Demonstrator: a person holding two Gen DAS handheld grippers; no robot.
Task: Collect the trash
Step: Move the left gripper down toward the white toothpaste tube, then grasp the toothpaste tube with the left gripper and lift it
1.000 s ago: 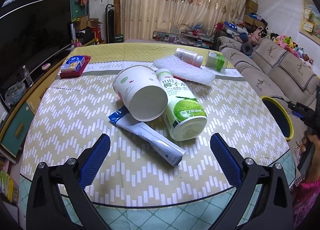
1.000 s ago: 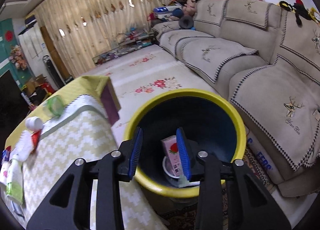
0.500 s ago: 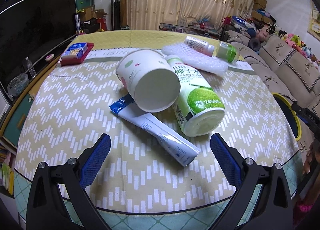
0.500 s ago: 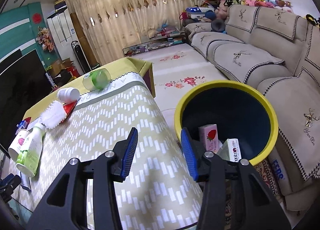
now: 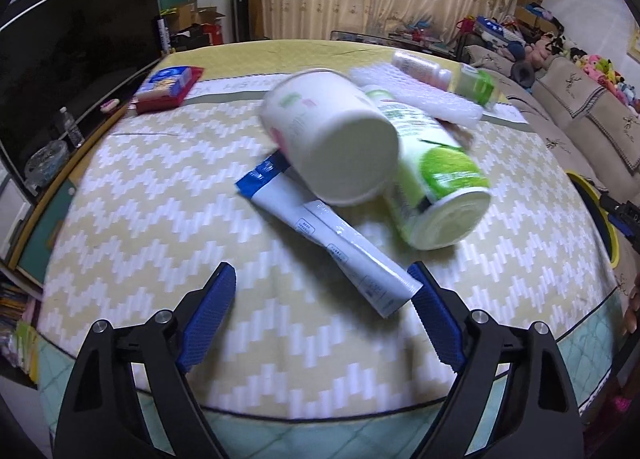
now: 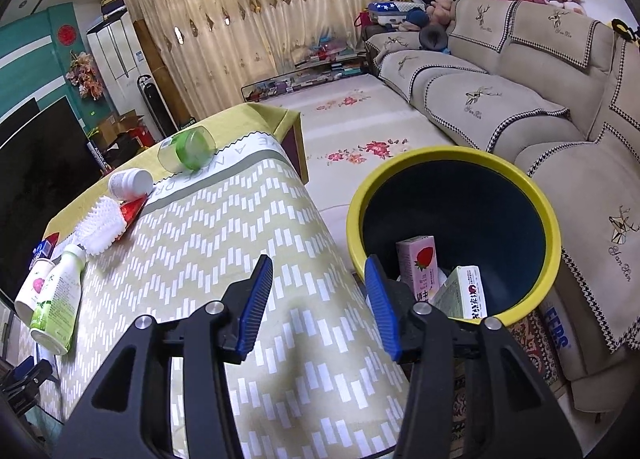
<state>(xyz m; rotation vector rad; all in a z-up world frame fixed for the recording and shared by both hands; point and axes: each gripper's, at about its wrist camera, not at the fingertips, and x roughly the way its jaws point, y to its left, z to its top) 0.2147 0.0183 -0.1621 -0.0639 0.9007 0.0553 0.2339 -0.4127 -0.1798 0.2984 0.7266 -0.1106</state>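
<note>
A: Left gripper [image 5: 322,293]?
B: Jaws were wide but closing, nothing pinched. The near end of the white tube [image 5: 332,237] sat just inside the right finger [image 5: 434,317], possibly touching it; can't tell for sure. The tube ran away up-left to its blue end.

A: Beyond that?
B: A paper cup [image 5: 334,139] lay on its side straight ahead over the tube's far half, base toward the camera. A green-and-white bottle [image 5: 434,181] lay right of the cup, touching it, bottom toward the gripper. Past those were a white foam sleeve [image 5: 416,93], a small pill bottle [image 5: 420,67] and a clear green-labelled jar [image 5: 476,83]. Far left sat a blue box [image 5: 168,79] on a red tray. All on the yellow zigzag tablecloth [image 5: 160,219].

A: Right gripper [image 6: 318,301]?
B: Jaws stood partly apart, empty, above the table's edge. No contact with anything.

A: Trash bin?
B: The yellow-rimmed bin [image 6: 520,187] stood just right of the right finger [image 6: 380,305], on the floor beside the table. Inside it were a pink strawberry carton [image 6: 418,263] and a white carton [image 6: 464,291], both near that fingertip. The sofa [image 6: 500,99] was behind the bin.

A: Left of that gripper?
B: Same table trash, farther off: the green-and-white bottle [image 6: 58,299], foam sleeve [image 6: 100,227], pill bottle [image 6: 130,183], jar [image 6: 188,149].
</note>
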